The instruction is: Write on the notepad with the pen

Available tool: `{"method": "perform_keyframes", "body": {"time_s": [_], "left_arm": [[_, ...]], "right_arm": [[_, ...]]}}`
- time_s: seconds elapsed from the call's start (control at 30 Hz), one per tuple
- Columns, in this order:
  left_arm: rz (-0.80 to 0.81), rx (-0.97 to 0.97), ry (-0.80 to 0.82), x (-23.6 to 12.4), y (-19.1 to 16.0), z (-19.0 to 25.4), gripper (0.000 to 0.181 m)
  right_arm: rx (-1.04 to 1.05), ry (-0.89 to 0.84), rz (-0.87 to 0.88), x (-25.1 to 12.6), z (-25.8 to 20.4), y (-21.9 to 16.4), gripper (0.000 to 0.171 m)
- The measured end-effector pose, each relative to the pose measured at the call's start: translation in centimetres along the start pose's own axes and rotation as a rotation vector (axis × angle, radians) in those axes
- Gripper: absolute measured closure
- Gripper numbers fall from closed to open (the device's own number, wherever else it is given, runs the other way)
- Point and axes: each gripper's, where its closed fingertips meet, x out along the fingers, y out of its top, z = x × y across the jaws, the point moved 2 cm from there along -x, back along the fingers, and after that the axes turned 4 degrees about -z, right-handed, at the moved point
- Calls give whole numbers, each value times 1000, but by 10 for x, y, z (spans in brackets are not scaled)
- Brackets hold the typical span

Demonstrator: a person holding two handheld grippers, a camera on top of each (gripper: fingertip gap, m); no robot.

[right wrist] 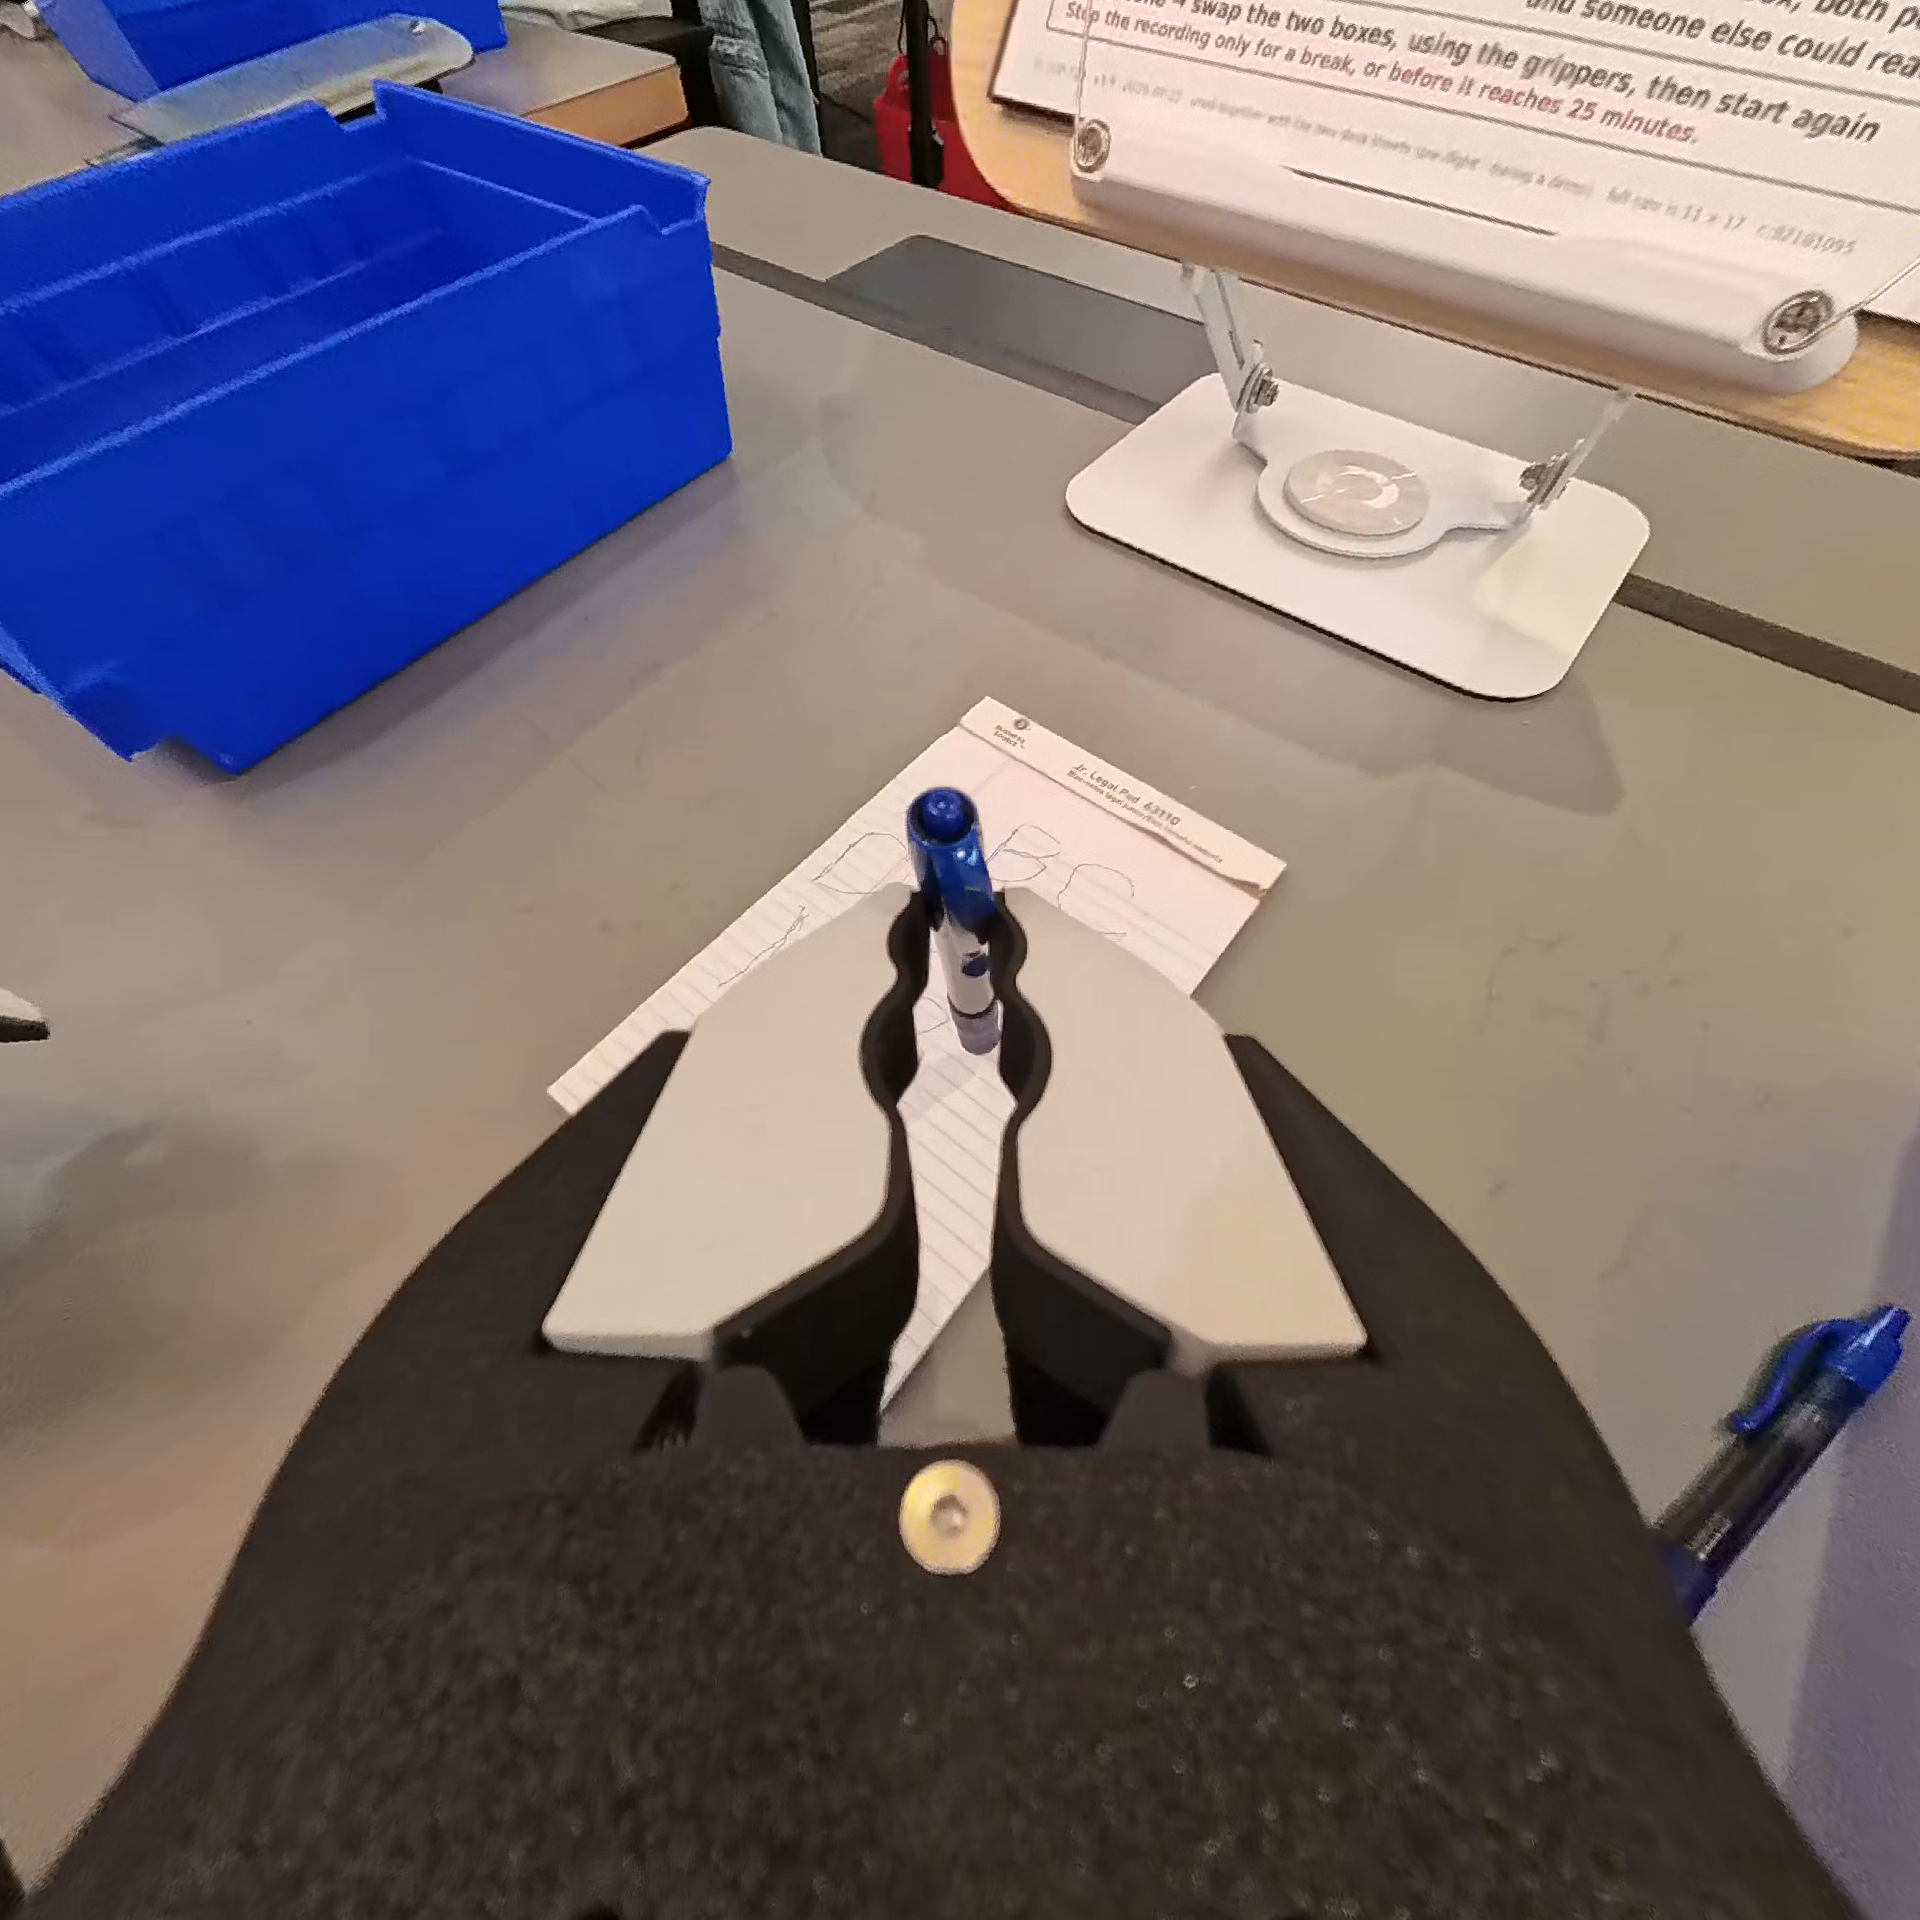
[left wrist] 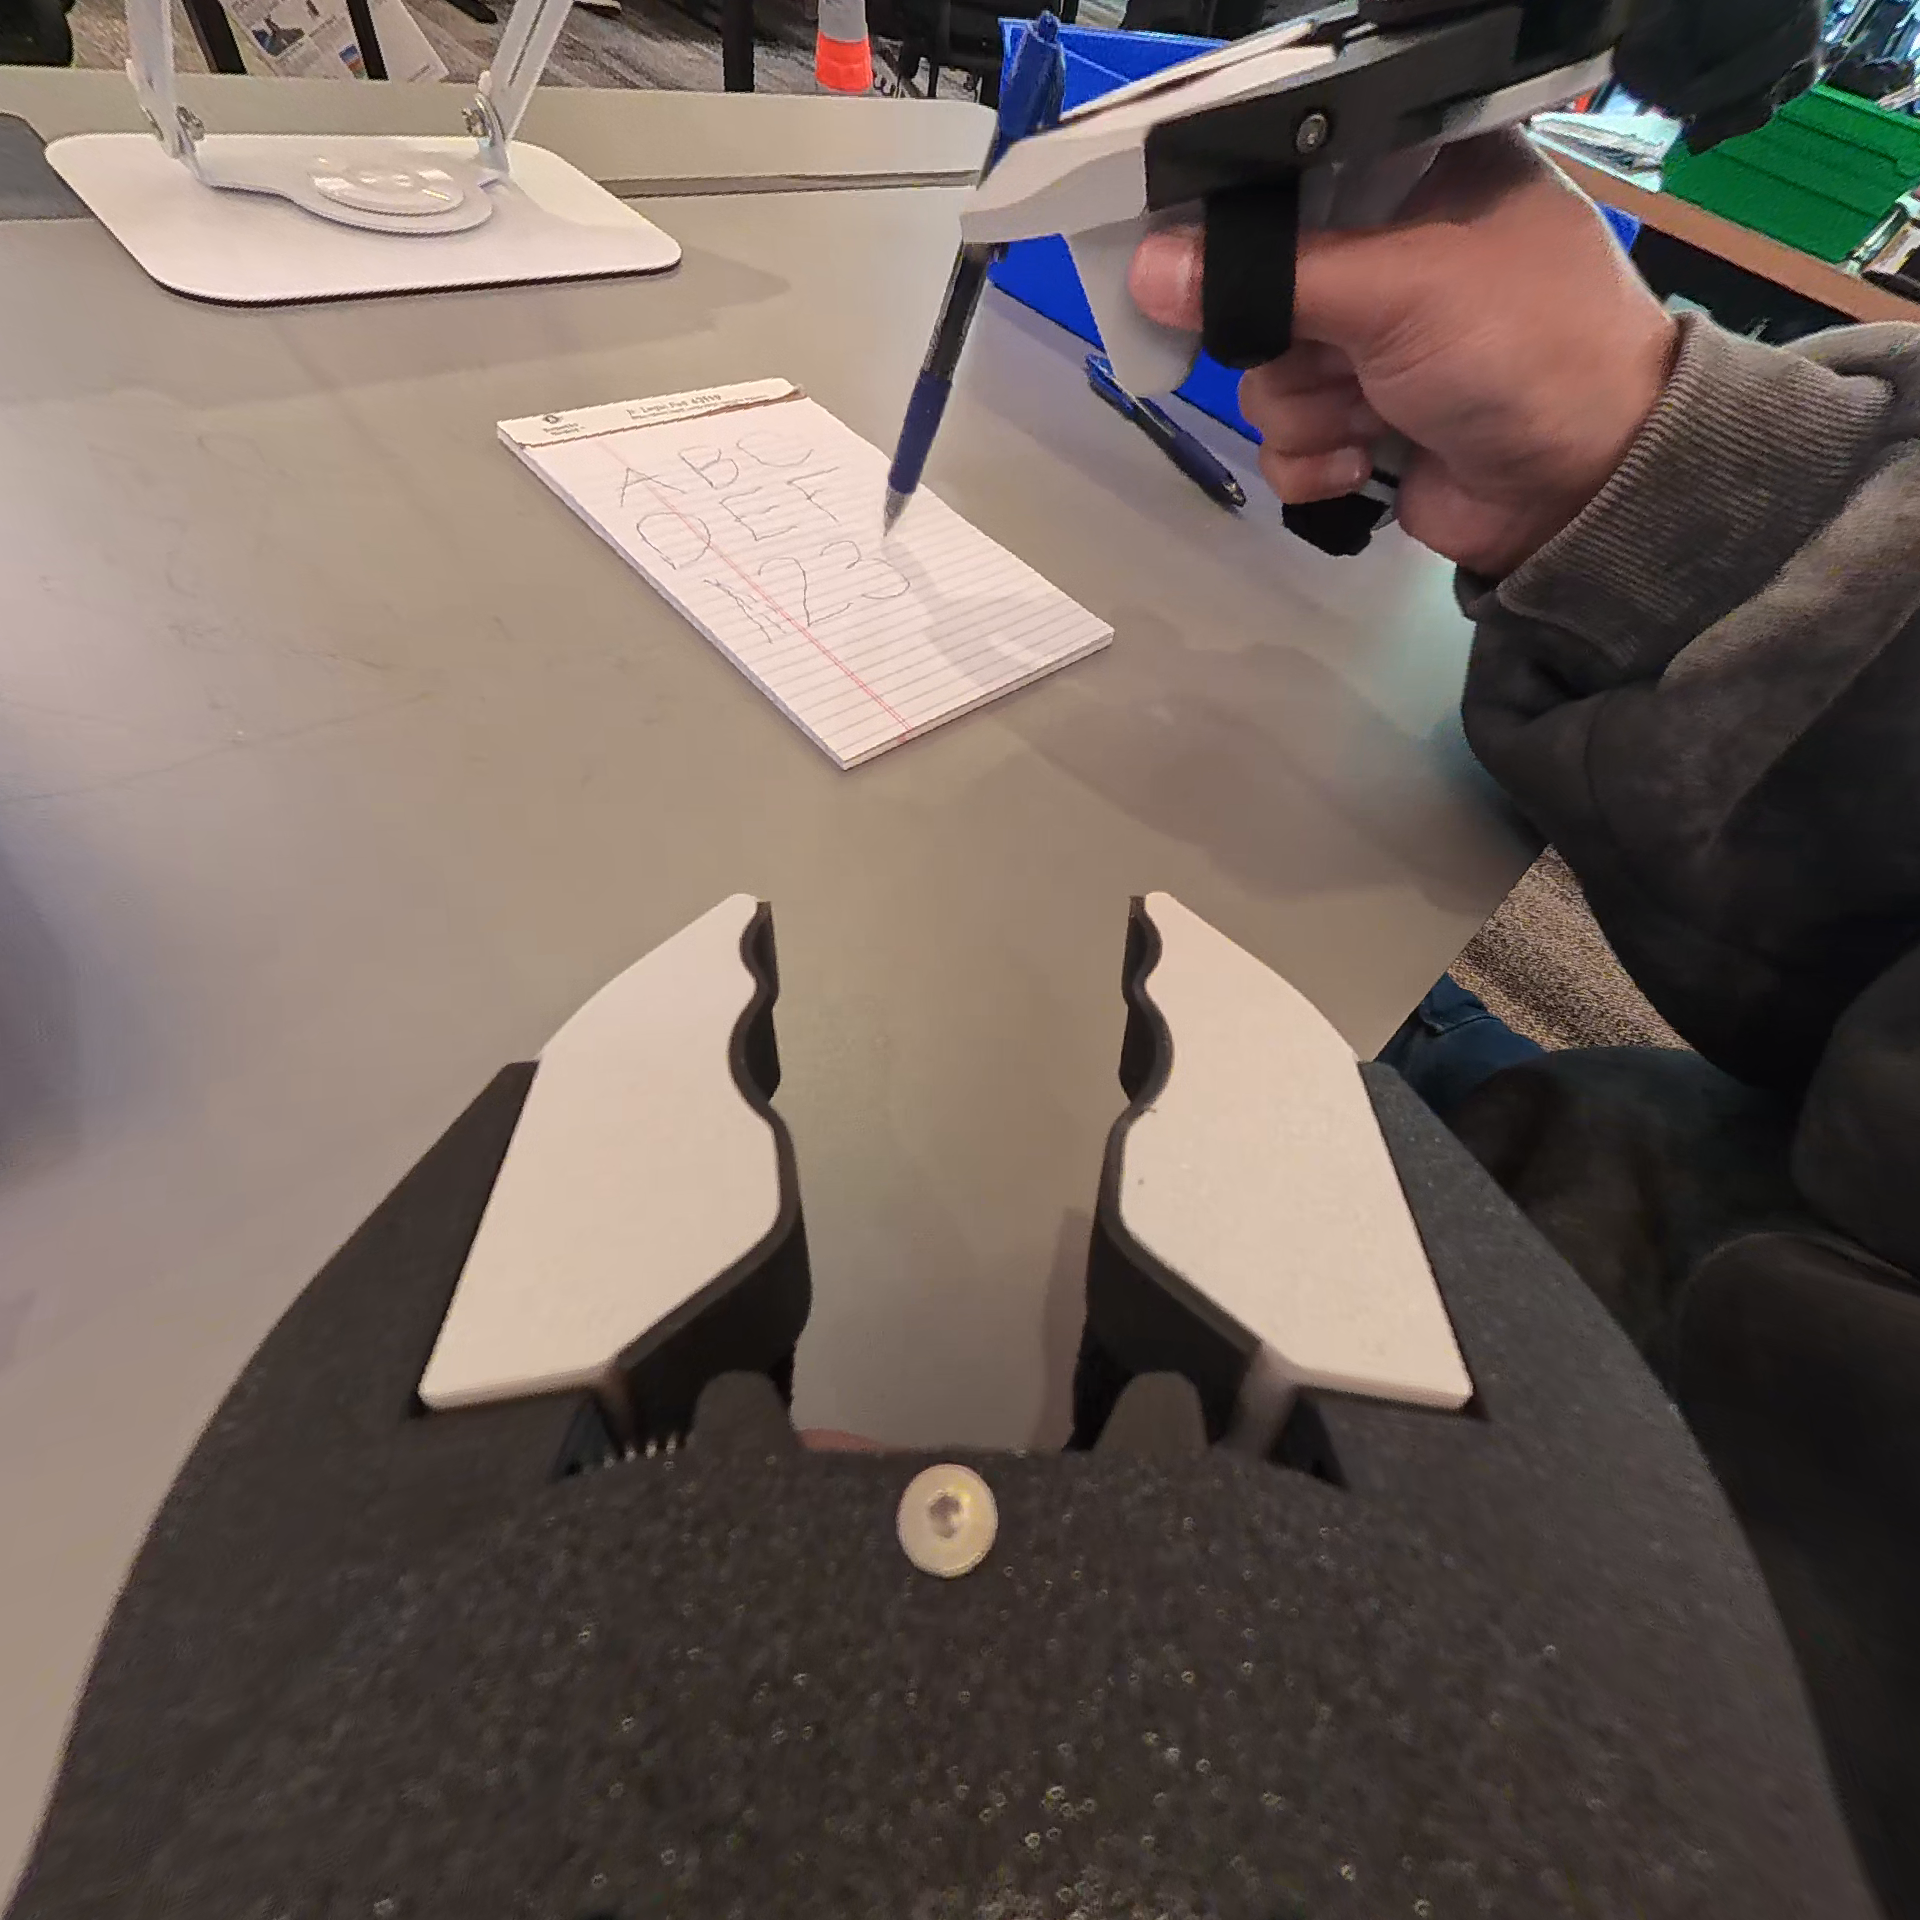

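Nearest the left wrist camera, the left tongs [left wrist: 951,935] hang released above the bare grey worktop [left wrist: 312,727], jaws well apart and grasping nothing, on the near side of the notepad. The white lined paper notepad [left wrist: 831,582] lies flat on the worktop, tilted, with handwriting on its upper lines. Above the notepad, the right tongs [right wrist: 958,894] are clenched on the blue plastic click pen [left wrist: 930,416], gripping its upper barrel; the pen stands steeply, its clip end up. The tip [left wrist: 891,520] sits at the right part of the written page; whether it touches the paper cannot be told. A person's hand [left wrist: 1434,374] in a grey sleeve holds the right tongs. Just right of the notepad, a second blue pen [left wrist: 1164,431] lies on the worktop. Beyond that pen stands an open blue plastic bin [right wrist: 364,416]. Beyond the notepad to its left stands a white metal document stand [left wrist: 353,208] carrying a printed sheet.
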Motion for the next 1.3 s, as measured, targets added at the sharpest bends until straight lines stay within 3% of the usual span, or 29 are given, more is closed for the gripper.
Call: {"method": "perform_keyframes", "body": {"time_s": [0.37,1.3], "left_arm": [[6,4,-3,-2,1,2,118],[-2,8,1,-2,-1,2,118]], "right_arm": [[-11,8,-4,-4,-14,-3,160],[15,-27,-3,-4,8,-2,160]]}}
